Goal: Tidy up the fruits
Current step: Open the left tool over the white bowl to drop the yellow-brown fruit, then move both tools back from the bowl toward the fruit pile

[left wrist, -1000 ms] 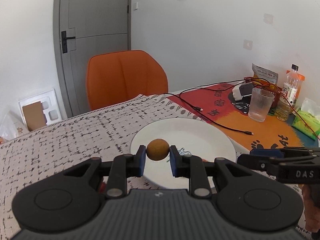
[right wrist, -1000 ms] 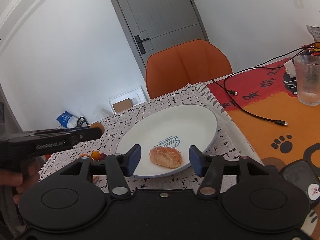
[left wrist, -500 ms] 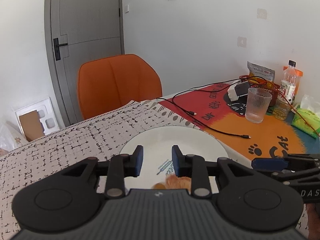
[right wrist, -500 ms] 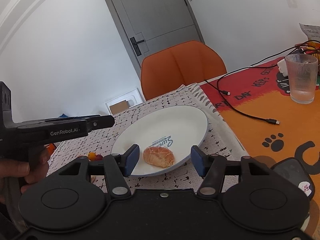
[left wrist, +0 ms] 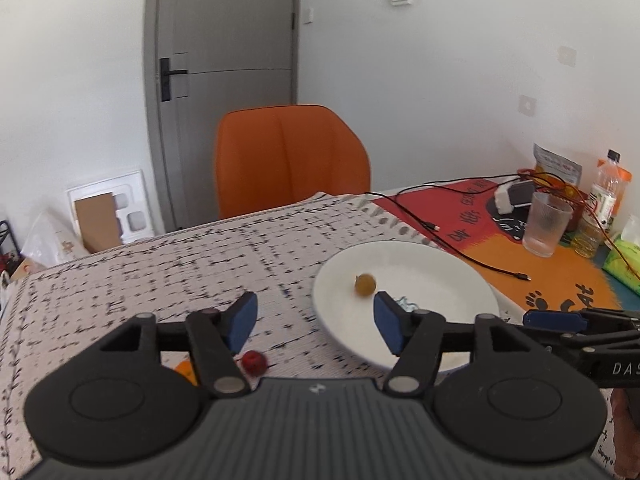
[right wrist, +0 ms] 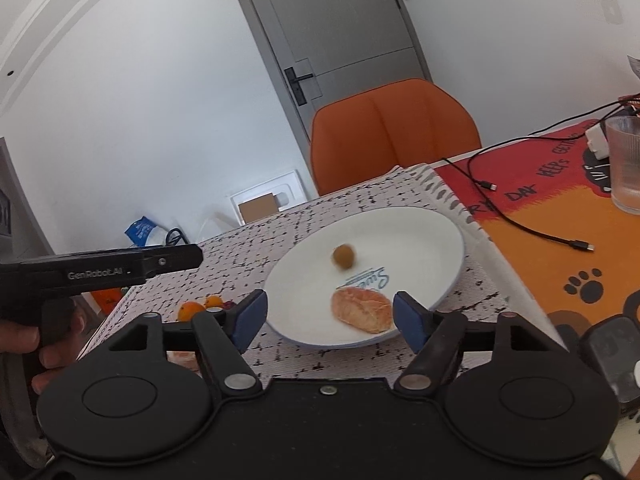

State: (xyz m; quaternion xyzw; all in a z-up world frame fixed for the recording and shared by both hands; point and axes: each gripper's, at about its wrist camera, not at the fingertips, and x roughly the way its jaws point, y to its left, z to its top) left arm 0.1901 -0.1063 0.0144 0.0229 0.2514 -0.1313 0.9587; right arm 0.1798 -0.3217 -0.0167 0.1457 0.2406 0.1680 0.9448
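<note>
A white plate [left wrist: 440, 276] [right wrist: 420, 236] lies on the patterned tablecloth. On it sit a small round brown fruit [left wrist: 365, 284] [right wrist: 343, 256] and a peeled orange segment cluster [right wrist: 361, 309]. My left gripper [left wrist: 314, 320] is open and empty, above the cloth to the left of the plate; it also shows from the side in the right wrist view [right wrist: 176, 258]. A red fruit [left wrist: 253, 362] and an orange fruit [left wrist: 186, 370] lie under it. My right gripper [right wrist: 327, 314] is open and empty at the plate's near edge, around the segment cluster.
Small orange fruits [right wrist: 200, 306] lie on the cloth left of the plate. An orange chair [left wrist: 288, 156] stands behind the table. A glass [left wrist: 546, 224], a bottle [left wrist: 606, 184], cables [left wrist: 440, 216] and a green pack [left wrist: 624, 260] sit on the orange mat at right.
My left gripper let go of the brown fruit onto the plate, opened wide and moved left off the plate. The right gripper has stayed open by the orange segments.
</note>
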